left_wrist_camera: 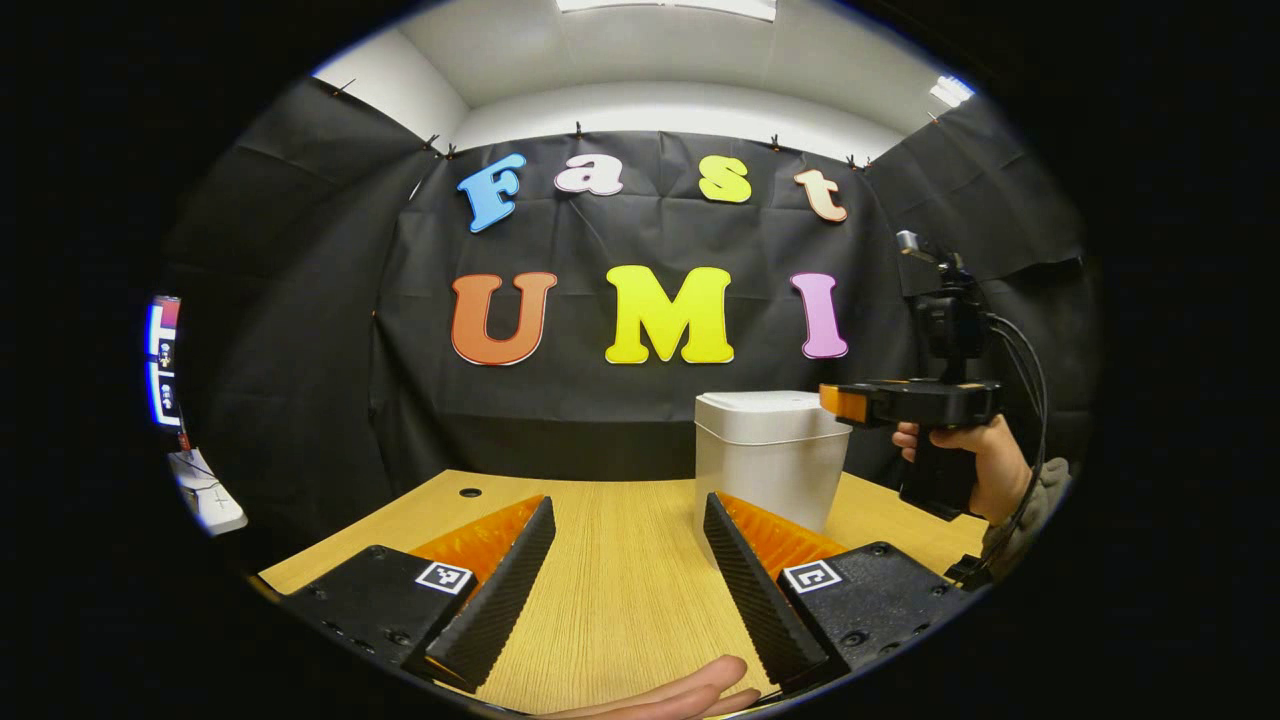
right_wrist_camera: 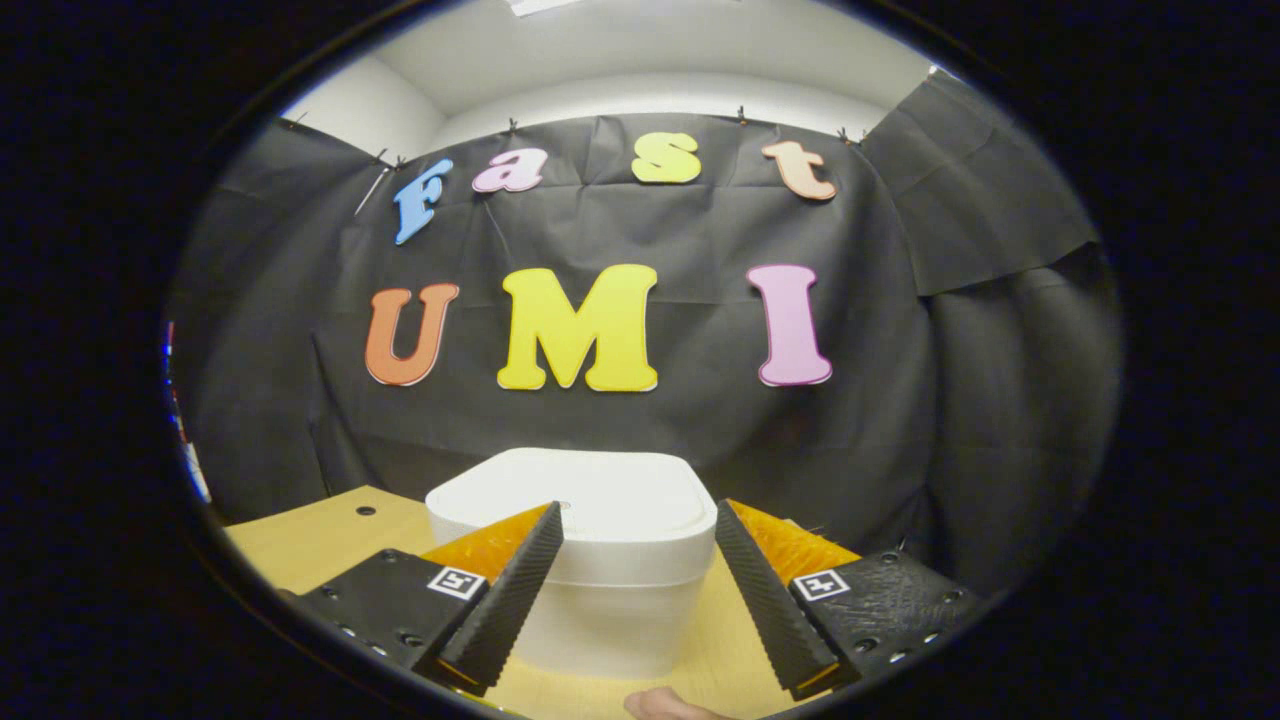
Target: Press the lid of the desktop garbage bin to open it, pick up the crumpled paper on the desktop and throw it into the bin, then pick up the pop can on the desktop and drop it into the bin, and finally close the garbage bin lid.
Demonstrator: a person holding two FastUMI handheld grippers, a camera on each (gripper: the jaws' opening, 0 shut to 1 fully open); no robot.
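A white garbage bin (left_wrist_camera: 768,455) stands on the wooden desk with its lid (left_wrist_camera: 768,412) down. In the left gripper view my left gripper (left_wrist_camera: 628,520) is open low over the desk, left of and nearer than the bin. The same view has my right gripper (left_wrist_camera: 850,403), held by a hand (left_wrist_camera: 985,465), at the bin's right at lid height. In the right gripper view my right gripper (right_wrist_camera: 635,525) is open, just above and in front of the bin's lid (right_wrist_camera: 600,505), with the bin (right_wrist_camera: 610,615) below between the fingers.
The wooden desk (left_wrist_camera: 610,590) has a small cable hole (left_wrist_camera: 470,492) at the far left. Black cloth walls close the booth behind and on both sides. A fingertip (left_wrist_camera: 690,695) lies at the bottom of the left gripper view.
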